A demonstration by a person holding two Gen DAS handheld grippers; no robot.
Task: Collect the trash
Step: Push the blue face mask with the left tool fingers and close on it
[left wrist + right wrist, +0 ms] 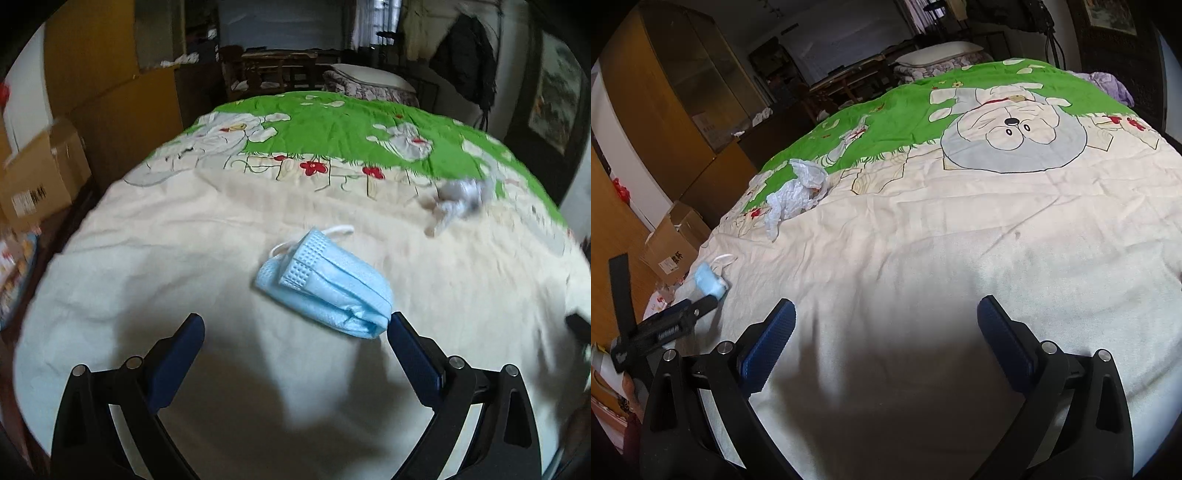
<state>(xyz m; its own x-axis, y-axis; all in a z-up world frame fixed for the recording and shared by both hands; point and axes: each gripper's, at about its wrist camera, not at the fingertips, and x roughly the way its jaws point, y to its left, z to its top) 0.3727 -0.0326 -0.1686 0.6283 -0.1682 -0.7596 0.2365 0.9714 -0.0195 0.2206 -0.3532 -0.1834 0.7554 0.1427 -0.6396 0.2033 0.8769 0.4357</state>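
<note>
A folded light-blue face mask (325, 288) with white ear loops lies on the cream part of the bedspread (184, 258). My left gripper (295, 325) is open and empty just in front of the mask, its right fingertip beside the mask's near corner. A crumpled white plastic wrapper (458, 203) lies farther right near the green band. In the right wrist view the mask (709, 282) and wrapper (798, 192) lie at the left, and the left gripper (698, 304) reaches toward the mask. My right gripper (886, 317) is open and empty above bare bedspread (960, 240).
A cardboard box (40, 177) stands on the floor left of the bed, also in the right wrist view (672, 247). A wooden cabinet (665, 110) lines the left wall. A pillow (369, 75) lies past the bed's far end.
</note>
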